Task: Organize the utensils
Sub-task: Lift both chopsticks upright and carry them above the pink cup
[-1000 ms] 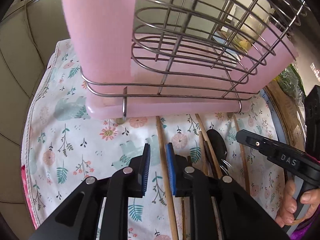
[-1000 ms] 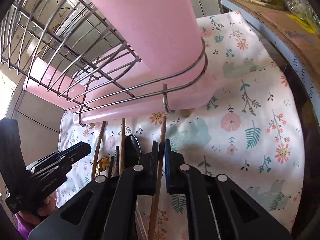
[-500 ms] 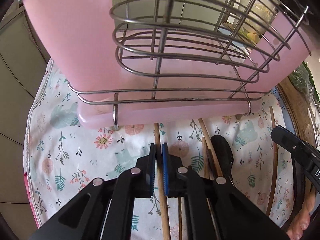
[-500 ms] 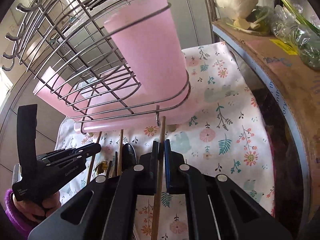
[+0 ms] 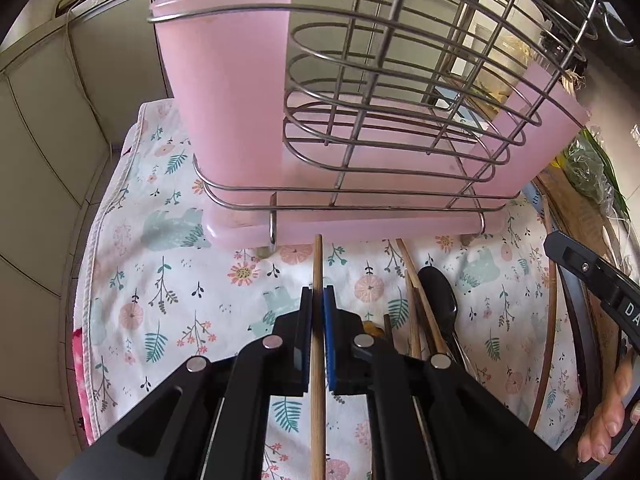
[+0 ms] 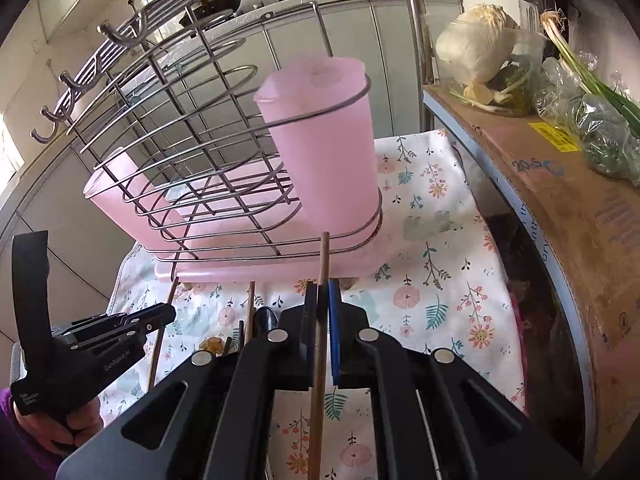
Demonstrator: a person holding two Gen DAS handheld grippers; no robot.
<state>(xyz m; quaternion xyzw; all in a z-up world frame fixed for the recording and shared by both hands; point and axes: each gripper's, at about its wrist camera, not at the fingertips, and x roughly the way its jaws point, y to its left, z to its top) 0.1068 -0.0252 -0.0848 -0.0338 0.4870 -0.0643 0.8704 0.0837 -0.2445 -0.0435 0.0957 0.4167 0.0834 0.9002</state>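
Both grippers had lifted since a moment earlier: the left gripper [image 5: 318,300] pinched a chopstick [image 5: 317,256], and the right gripper [image 6: 322,296] pinched another chopstick [image 6: 324,256]. Beyond, more utensils [image 5: 436,304] lay on the floral cloth [image 5: 168,288] before the pink rack [image 5: 360,140].
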